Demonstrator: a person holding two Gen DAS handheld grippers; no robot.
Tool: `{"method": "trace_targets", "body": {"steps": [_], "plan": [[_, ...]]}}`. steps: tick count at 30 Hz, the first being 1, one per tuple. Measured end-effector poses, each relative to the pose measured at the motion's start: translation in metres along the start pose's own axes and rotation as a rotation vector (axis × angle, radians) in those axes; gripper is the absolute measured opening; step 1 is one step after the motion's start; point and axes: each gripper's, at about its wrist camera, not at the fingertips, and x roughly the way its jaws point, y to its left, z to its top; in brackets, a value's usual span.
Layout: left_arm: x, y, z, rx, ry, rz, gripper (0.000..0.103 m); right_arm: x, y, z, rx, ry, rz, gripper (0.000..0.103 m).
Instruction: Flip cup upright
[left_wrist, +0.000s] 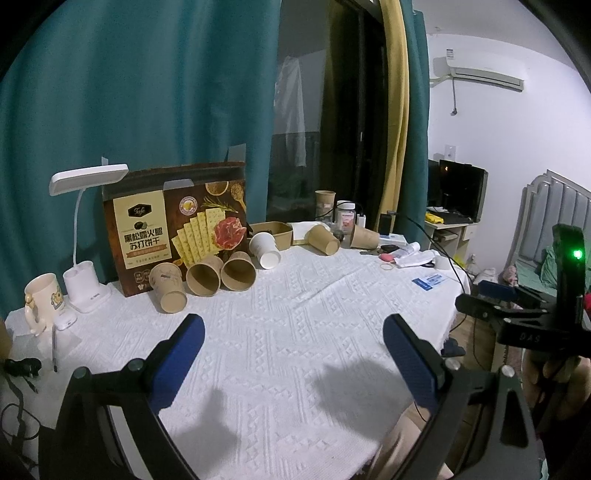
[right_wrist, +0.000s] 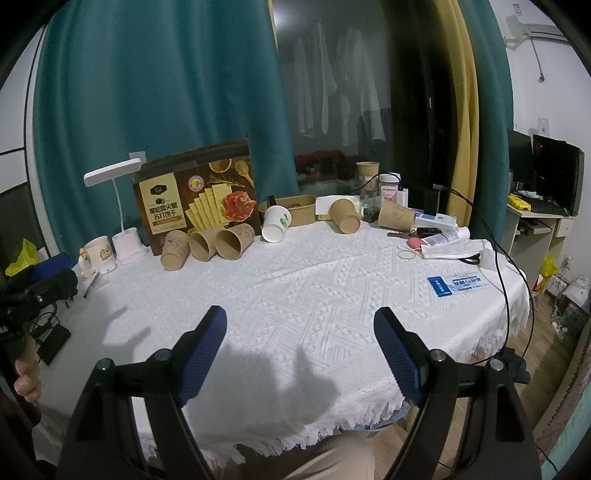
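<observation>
Several paper cups lie on their sides along the far side of the white tablecloth. Three brown cups lie in a row before the cracker box, also in the right wrist view. A white cup lies beside them. Two more brown cups lie further right. My left gripper is open and empty, above the near part of the table. My right gripper is open and empty, near the front edge.
A cracker box, a white desk lamp and a mug stand at the back left. A brown bowl, a jar, an upright cup, papers and a cable lie at the right.
</observation>
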Motion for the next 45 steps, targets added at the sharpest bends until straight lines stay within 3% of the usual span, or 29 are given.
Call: {"method": "trace_targets", "body": {"steps": [45], "plan": [[-0.0001,0.0012,0.006,-0.023,-0.024,-0.007,0.098,0.0013,-0.0044,0.0017,0.005,-0.001,-0.005,0.08]]}}
